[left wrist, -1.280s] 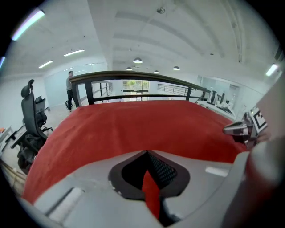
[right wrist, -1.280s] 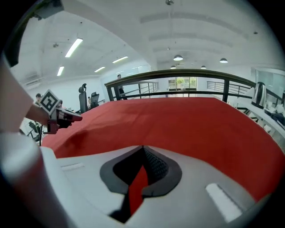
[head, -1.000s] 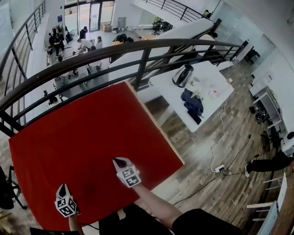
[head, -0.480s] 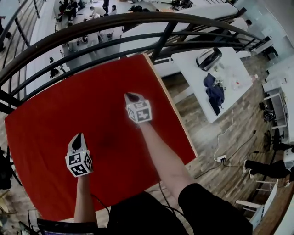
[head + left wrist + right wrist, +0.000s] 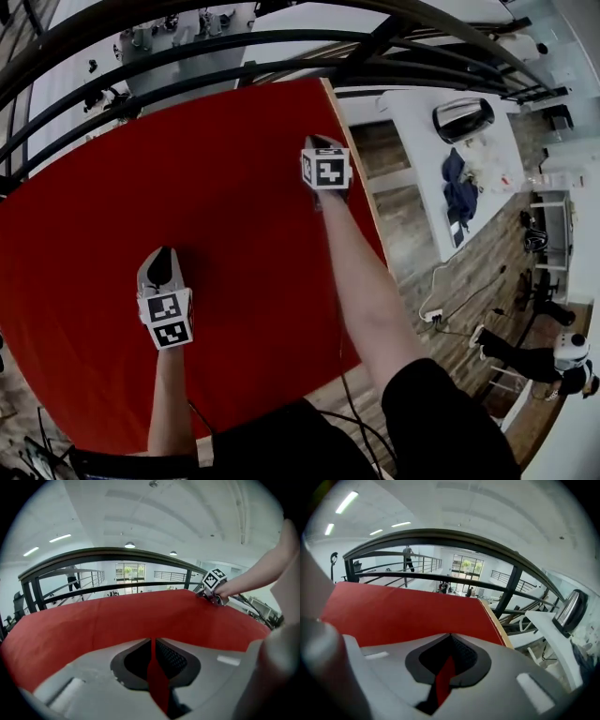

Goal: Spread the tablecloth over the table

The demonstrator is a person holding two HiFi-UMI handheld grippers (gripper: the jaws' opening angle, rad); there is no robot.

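Note:
The red tablecloth (image 5: 187,187) lies flat over the table, whose wooden edge (image 5: 496,621) shows along the right side. My left gripper (image 5: 160,266) hovers low over the near-left part of the cloth. Its jaws have just been opening: a thin slit (image 5: 152,641) parts them, red cloth shows through it, and nothing is pinched. My right gripper (image 5: 320,143) reaches out over the cloth near its far right edge, close to the corner. Its fingertips (image 5: 451,637) meet, shut on nothing. In the left gripper view the right gripper (image 5: 212,590) rests at the cloth's far right.
A black railing (image 5: 281,47) curves just past the table's far edge, above a drop to a lower floor. Right of the table stands a white table (image 5: 427,141) with a metal kettle (image 5: 463,118) and a dark garment (image 5: 459,192). Cables lie on the wood floor (image 5: 441,300).
Both grippers have moved away from the near edge across the cloth. The right one went farthest, toward the far right corner. The cloth lies as before.

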